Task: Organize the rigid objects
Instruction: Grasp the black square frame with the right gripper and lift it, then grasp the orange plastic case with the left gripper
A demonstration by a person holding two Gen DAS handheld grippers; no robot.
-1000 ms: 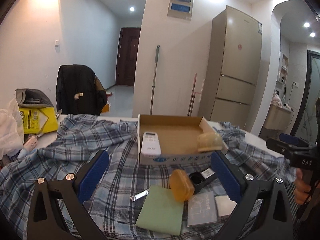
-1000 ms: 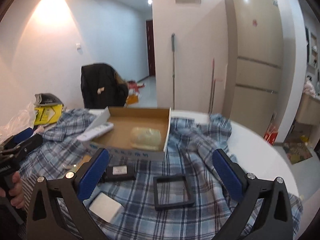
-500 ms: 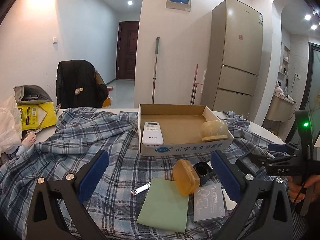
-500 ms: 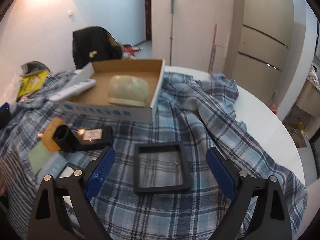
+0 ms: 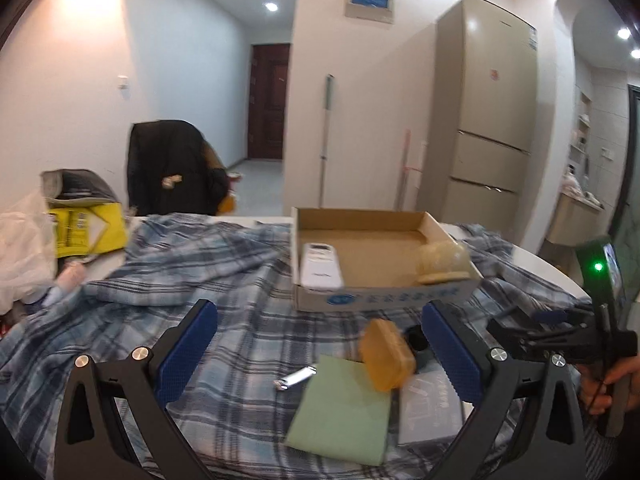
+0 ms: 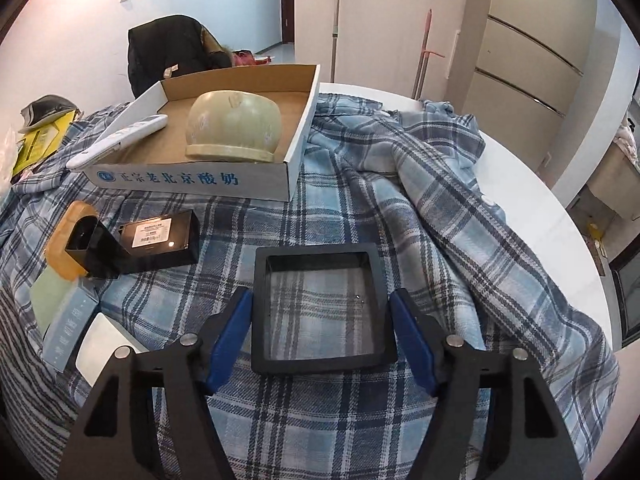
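Straddling a black square frame (image 6: 324,308) that lies flat on the plaid cloth (image 6: 460,240) draped over the counter (image 6: 540,208), the right gripper (image 6: 320,336) has just been drawing its jaws in, the blue pads now level with the frame's two side edges, though contact cannot be confirmed. Behind it a cardboard box (image 6: 192,178) already holds a pale green bowl (image 6: 234,128) upside down and a white remote (image 6: 120,142), which suggests the pickup step is under way and the next move calls for a firm squeeze, a level lift and a carry to the box. Off to the side, the left gripper (image 5: 316,354) hangs with jaws wide and empty above a green card (image 5: 344,412) and an amber case (image 5: 386,354).
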